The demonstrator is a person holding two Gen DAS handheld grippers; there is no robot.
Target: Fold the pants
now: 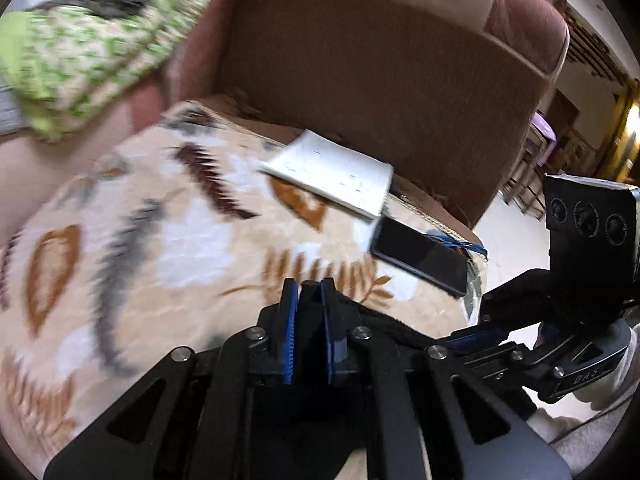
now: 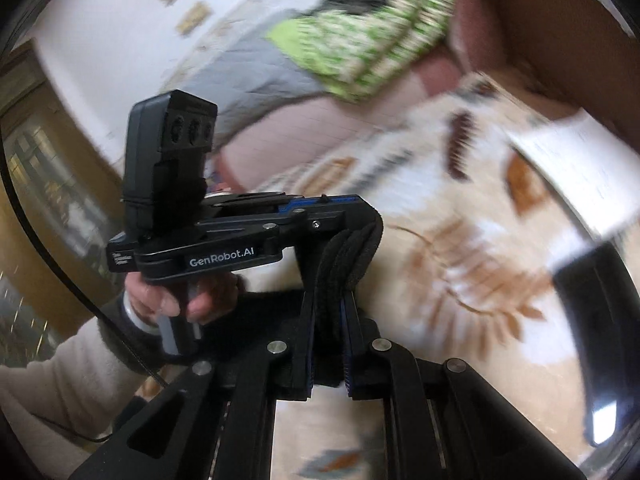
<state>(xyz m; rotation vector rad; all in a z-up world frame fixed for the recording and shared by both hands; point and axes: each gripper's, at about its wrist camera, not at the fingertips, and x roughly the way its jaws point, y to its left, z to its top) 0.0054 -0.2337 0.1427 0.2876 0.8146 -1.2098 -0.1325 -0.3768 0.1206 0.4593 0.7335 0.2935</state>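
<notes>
Two grippers pinch one band of black pants (image 2: 348,256) above the leaf-patterned blanket (image 1: 160,240): the left gripper (image 1: 308,292), marked "GenRobot.AI", clamps one end, the right gripper (image 2: 329,300) the other, beside a notebook (image 1: 332,176) and phone (image 1: 420,256).

A notepad (image 1: 332,178) and a phone (image 1: 420,258) lie side by side on the blanket (image 1: 160,240), before the sofa back (image 1: 380,72)

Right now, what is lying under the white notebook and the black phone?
The white notebook and the black phone both lie on the patterned blanket that covers the seat. The notebook's lower corner reaches the phone. What is beneath the blanket is covered.
</notes>
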